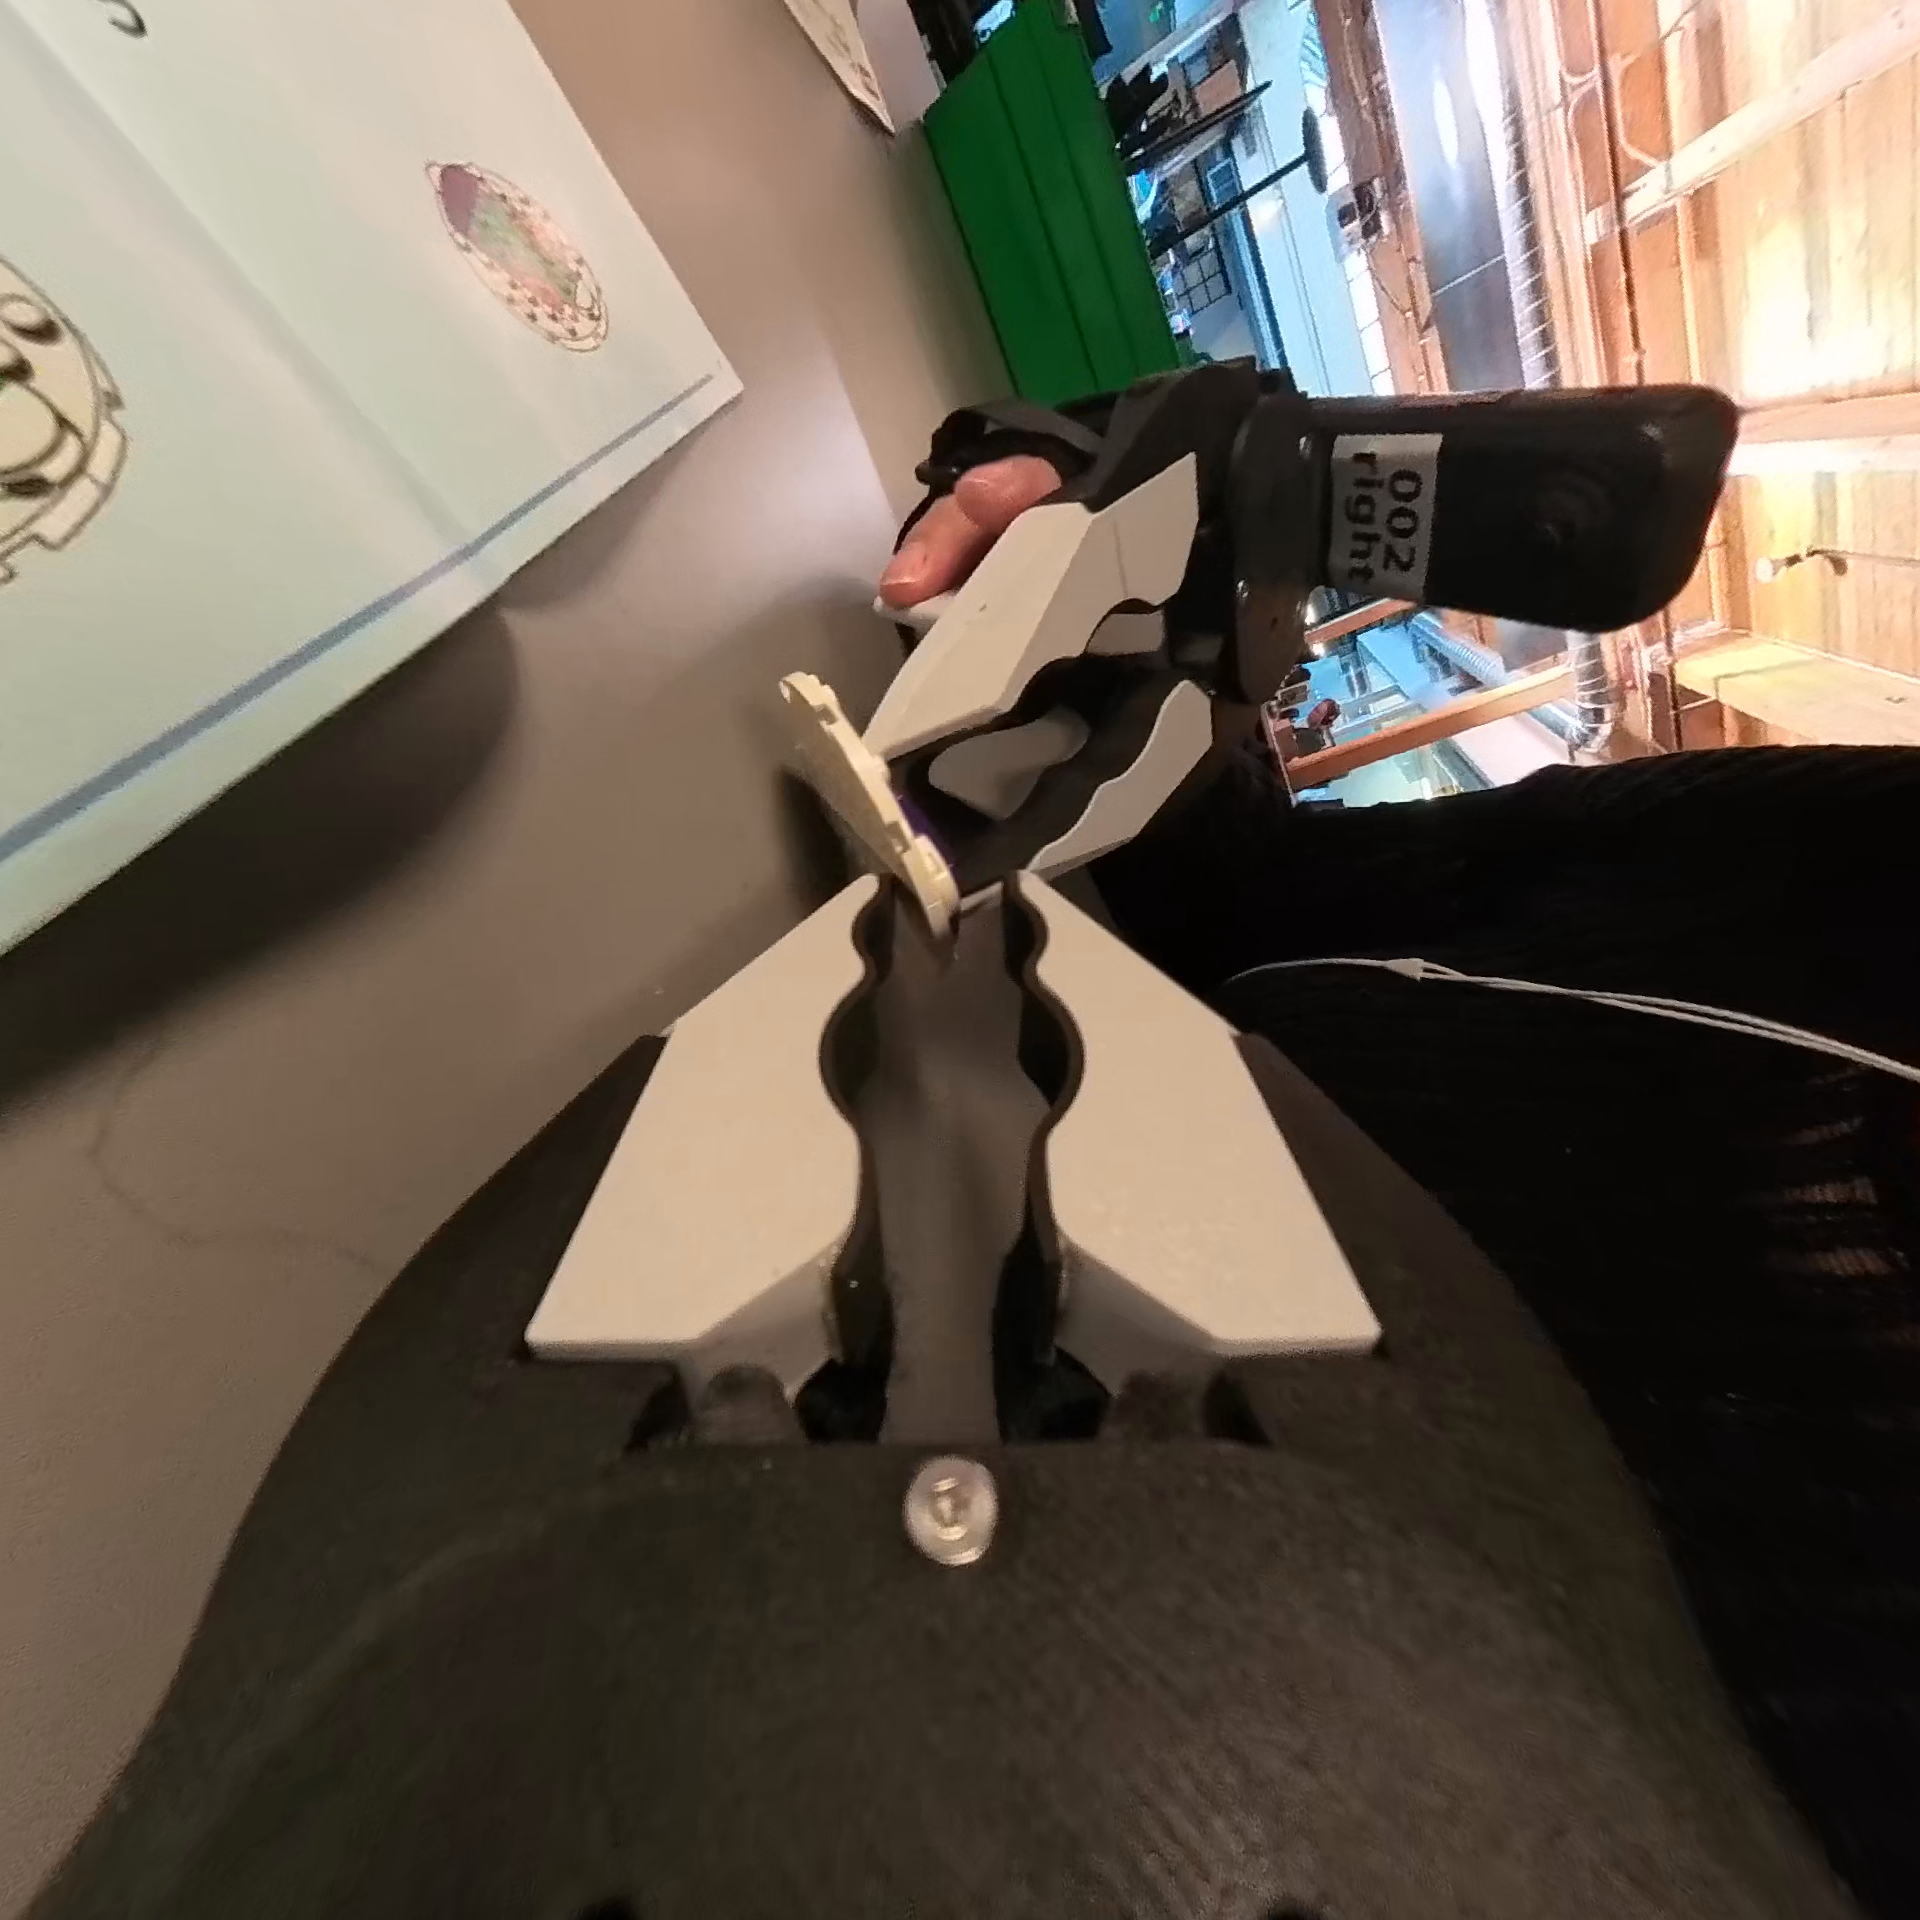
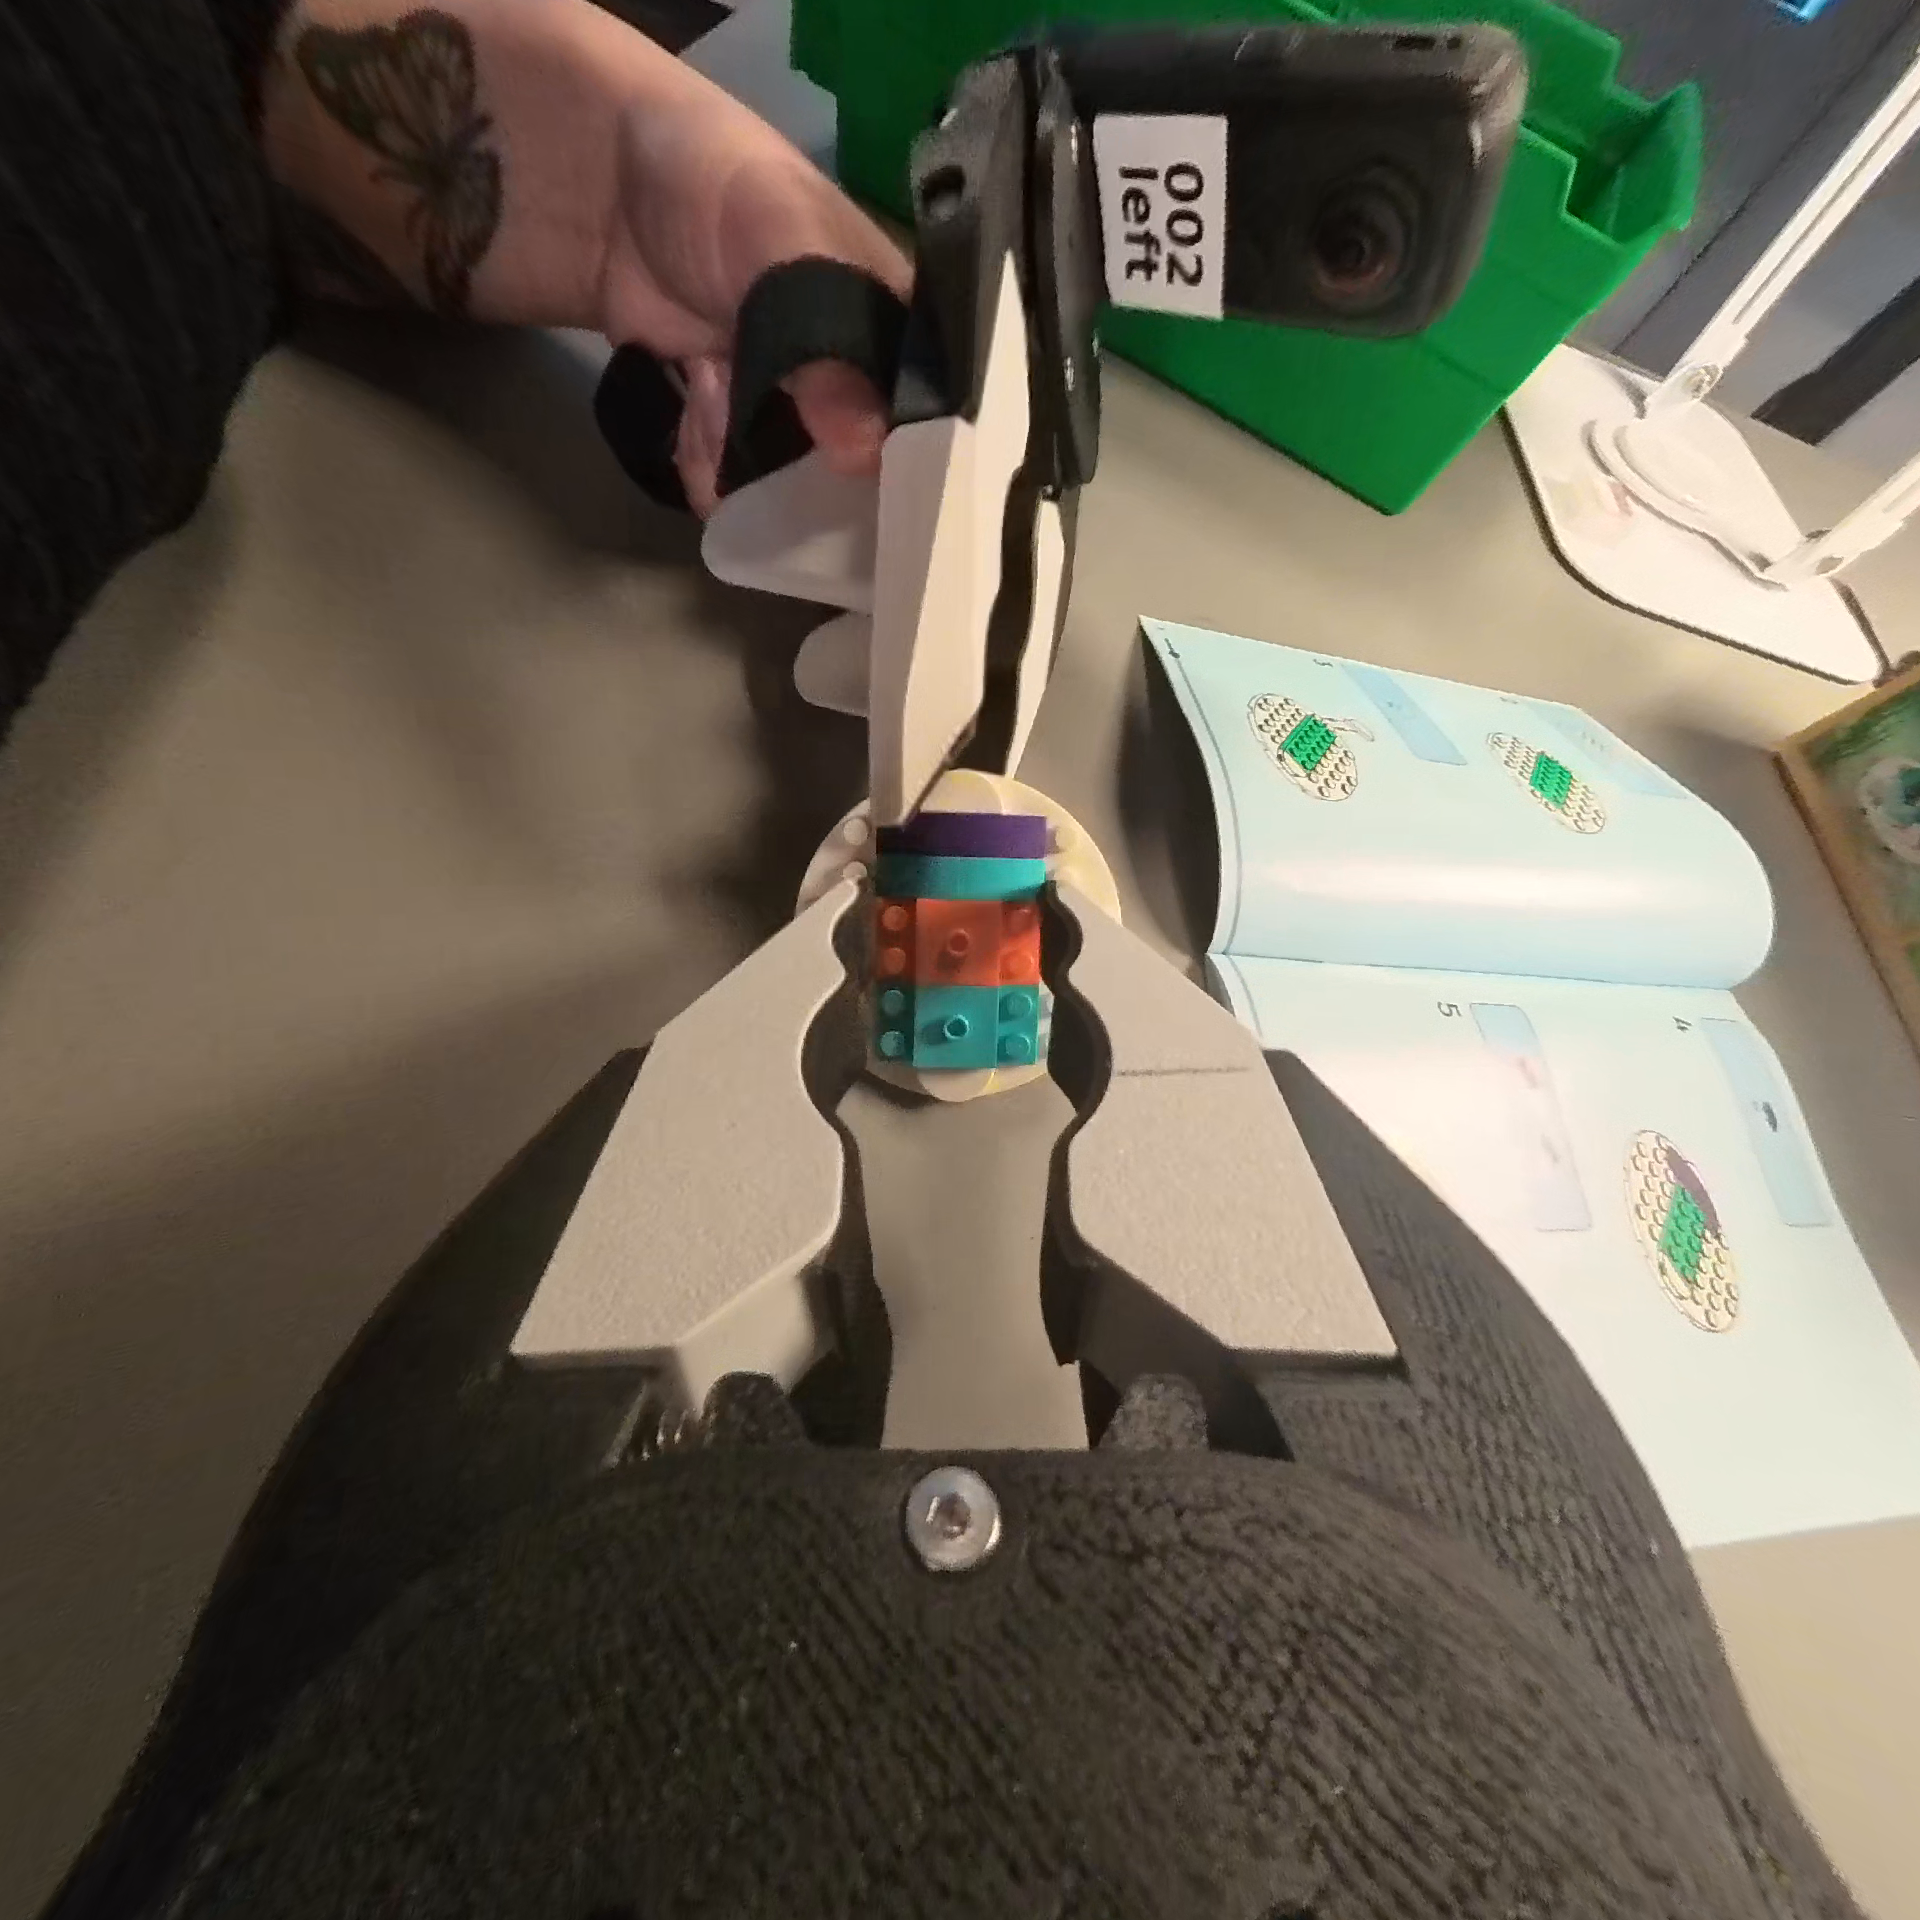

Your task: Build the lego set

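Note:
The lego build is a cream round plate [image 2: 1081, 862] carrying teal [image 2: 956, 1029], orange [image 2: 956, 945], teal and purple [image 2: 966, 834] bricks. My right gripper [image 2: 951, 904] is shut on it across the orange brick and holds it above the table. In the left wrist view the plate [image 1: 842, 758] shows edge-on in the right gripper [image 1: 925, 810]. My left gripper [image 1: 951, 888] is partly open, and its tips straddle the plate's lower edge with small gaps on both sides. In the right wrist view it [image 2: 935, 795] comes from above, with one fingertip at the purple brick.
An open instruction booklet [image 2: 1558, 935] lies on the grey table to the right; it also shows in the left wrist view [image 1: 260, 416]. A green bin [image 2: 1351, 343] stands behind. A white stand base [image 2: 1714, 520] and a box edge [image 2: 1870, 790] are at far right.

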The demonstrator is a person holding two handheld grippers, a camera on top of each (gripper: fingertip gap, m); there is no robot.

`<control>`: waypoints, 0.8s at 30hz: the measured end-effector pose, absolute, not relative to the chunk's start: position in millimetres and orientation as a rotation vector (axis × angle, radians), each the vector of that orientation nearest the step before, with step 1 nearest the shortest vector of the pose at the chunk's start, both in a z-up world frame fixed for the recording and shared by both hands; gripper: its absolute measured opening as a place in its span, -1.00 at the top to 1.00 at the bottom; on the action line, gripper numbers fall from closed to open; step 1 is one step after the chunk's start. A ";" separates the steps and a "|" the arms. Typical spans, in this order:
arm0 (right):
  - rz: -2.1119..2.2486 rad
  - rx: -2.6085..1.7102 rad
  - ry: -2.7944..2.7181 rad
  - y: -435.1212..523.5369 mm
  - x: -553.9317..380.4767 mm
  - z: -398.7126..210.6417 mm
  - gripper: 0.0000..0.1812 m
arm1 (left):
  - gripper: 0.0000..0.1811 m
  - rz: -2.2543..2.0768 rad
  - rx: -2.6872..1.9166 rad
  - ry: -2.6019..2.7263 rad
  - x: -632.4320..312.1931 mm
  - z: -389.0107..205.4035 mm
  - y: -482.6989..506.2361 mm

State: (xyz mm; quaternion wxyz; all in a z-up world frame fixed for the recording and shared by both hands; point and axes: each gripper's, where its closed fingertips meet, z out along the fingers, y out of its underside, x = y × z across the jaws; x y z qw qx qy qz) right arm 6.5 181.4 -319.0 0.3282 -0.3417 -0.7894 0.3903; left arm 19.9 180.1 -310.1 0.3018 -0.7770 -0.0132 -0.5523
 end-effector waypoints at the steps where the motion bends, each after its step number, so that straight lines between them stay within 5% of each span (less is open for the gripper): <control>1: 1.028 -0.902 -2.064 181.7 6.6 -318.3 0.67 | 0.86 -1.453 -2.070 -0.048 18.7 -311.6 181.2; 21: 0.866 -1.001 -2.172 178.1 10.0 -323.1 0.71 | 0.92 -1.298 -2.175 0.066 22.1 -324.4 175.1; 24: 0.922 -0.978 -2.149 174.5 12.4 -310.5 0.98 | 0.91 -1.295 -2.197 0.130 29.7 -326.1 171.9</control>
